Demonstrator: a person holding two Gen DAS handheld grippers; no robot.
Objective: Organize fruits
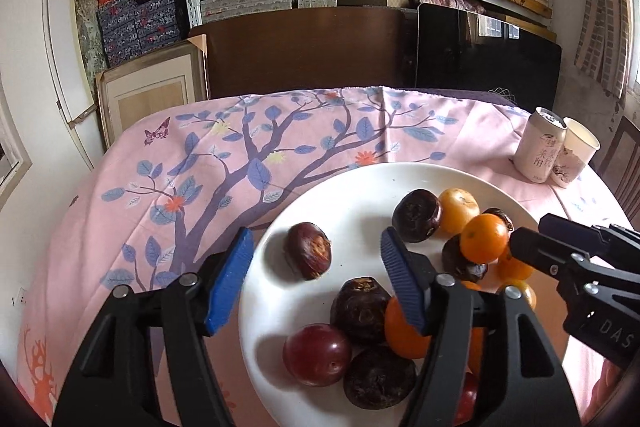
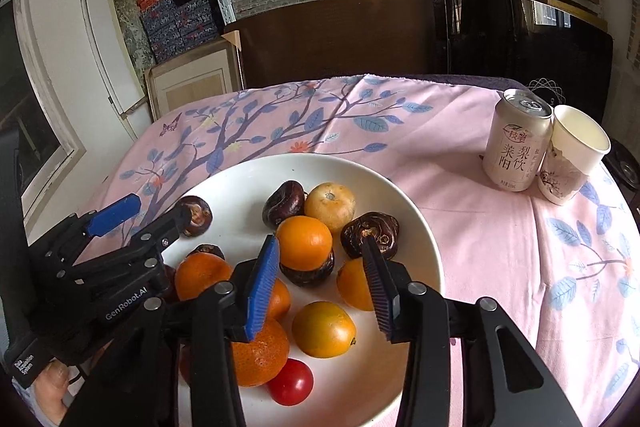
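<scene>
Plate, white, on the bench's pink cloth: fruit all mixed, oranges, dark chestnut-like pieces, one plum, one small red tomato. One dark piece lies apart at the plate's left. My left tool: wide open, empty, over that side. My right tool: wide open, empty, above the orange stack. Sorting, I judge, barely begun; nearly everything left. Can and paper cup well apart.
</scene>
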